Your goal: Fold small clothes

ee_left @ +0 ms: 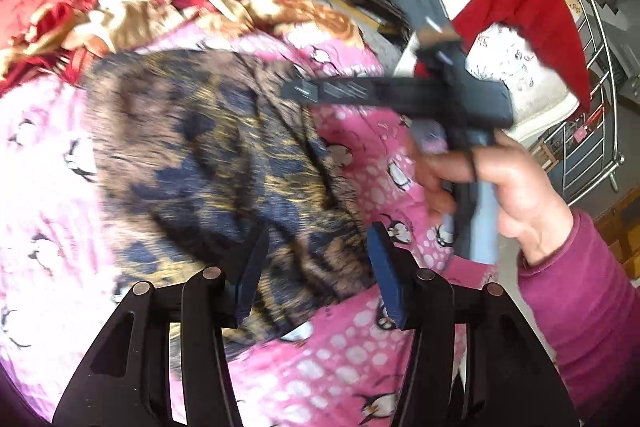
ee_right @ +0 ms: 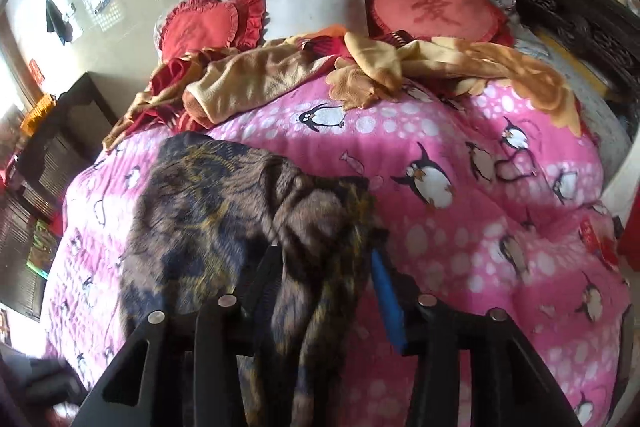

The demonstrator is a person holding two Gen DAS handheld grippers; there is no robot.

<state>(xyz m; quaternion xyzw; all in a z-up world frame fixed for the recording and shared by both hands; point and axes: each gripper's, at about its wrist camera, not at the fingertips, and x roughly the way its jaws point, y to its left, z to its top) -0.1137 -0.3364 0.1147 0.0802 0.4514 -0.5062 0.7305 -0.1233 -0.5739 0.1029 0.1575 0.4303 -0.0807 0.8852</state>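
Jaws of both grippers stand parted, and none of the pads visibly presses on cloth: the left gripper (ee_left: 316, 267) and the right gripper (ee_right: 326, 279) each have the dark brown-and-blue patterned garment (ee_right: 224, 211) lying in the gap between their fingers, loose rather than pinched. That garment sits rumpled on the pink penguin quilt (ee_right: 460, 155) of the bed, roughly doubled over, with a ridge of cloth running down toward the right gripper. The likeliest trouble from here is that the soft, slippery-looking fabric slumps or slides out of its fold once nothing pins it, since the quilt beneath is puffy and uneven; a second risk is that an edge stays snagged on a blue pad as a gripper pulls away and drags the layer open (the left view is blurred, so how neat the edges lie cannot be told). Beyond the garment, a tan and red blanket (ee_right: 280, 75) is heaped near the red heart-shaped cushions (ee_right: 436, 11), well apart from the work. Both grippers point steeply down at the bed; the person's right hand (ee_left: 516, 195), in a magenta sleeve (ee_left: 584, 291), wraps its handle with the wrist cocked.
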